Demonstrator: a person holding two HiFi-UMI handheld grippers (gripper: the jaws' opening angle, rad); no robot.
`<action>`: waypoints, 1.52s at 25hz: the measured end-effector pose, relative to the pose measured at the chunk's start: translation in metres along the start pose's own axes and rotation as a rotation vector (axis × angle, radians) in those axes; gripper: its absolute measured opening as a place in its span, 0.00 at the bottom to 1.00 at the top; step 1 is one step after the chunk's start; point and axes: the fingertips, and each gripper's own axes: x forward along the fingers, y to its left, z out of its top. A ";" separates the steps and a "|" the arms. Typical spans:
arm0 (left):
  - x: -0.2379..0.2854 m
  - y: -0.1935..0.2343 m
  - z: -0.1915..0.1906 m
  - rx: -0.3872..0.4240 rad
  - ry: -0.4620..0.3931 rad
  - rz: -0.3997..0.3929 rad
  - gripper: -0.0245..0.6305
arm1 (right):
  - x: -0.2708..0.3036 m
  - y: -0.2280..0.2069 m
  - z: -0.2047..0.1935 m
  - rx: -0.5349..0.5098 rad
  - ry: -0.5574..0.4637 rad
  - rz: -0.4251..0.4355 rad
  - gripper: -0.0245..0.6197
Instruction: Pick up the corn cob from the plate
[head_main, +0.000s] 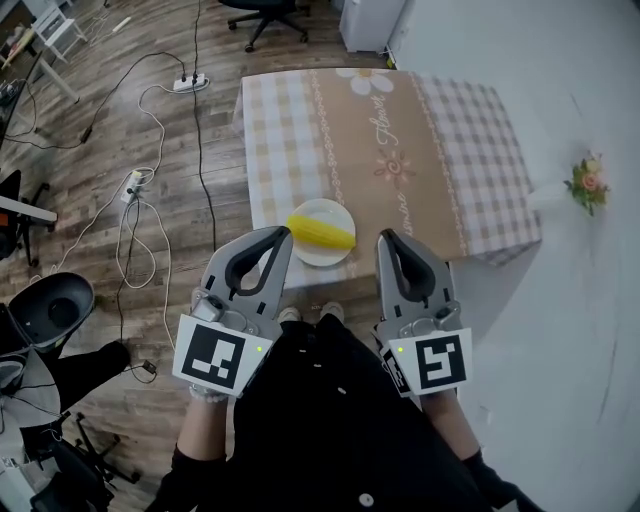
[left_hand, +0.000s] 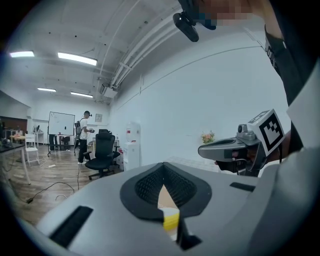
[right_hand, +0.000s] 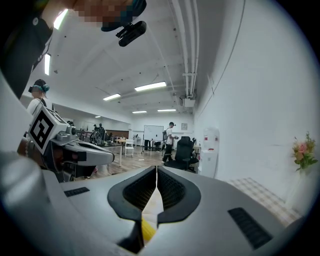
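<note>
A yellow corn cob (head_main: 322, 231) lies across a white plate (head_main: 322, 256) near the front edge of a small table with a beige checked cloth (head_main: 440, 150). My left gripper (head_main: 283, 238) hangs in front of the table, its tip just left of the plate, jaws shut with nothing in them. My right gripper (head_main: 385, 241) hangs just right of the plate, also shut and empty. In the left gripper view a bit of the corn (left_hand: 171, 219) shows through the gap under the closed jaws (left_hand: 163, 177). The right gripper view shows the corn (right_hand: 146, 229) the same way below its tip (right_hand: 156, 172).
Cables and power strips (head_main: 187, 82) trail over the wooden floor left of the table. An office chair (head_main: 262, 12) stands beyond it, and a white cabinet (head_main: 370, 20) at the back. A white wall with a small flower (head_main: 588, 182) runs along the right. People stand far off in the room.
</note>
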 end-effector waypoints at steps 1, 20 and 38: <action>0.002 -0.001 0.000 0.004 0.004 -0.001 0.06 | 0.001 -0.002 -0.001 0.001 0.000 0.002 0.10; 0.066 -0.011 -0.024 0.082 0.087 -0.090 0.06 | 0.001 -0.041 -0.024 0.042 0.041 -0.030 0.10; 0.115 -0.051 -0.133 0.474 0.426 -0.404 0.37 | -0.018 -0.071 -0.050 0.092 0.089 -0.116 0.10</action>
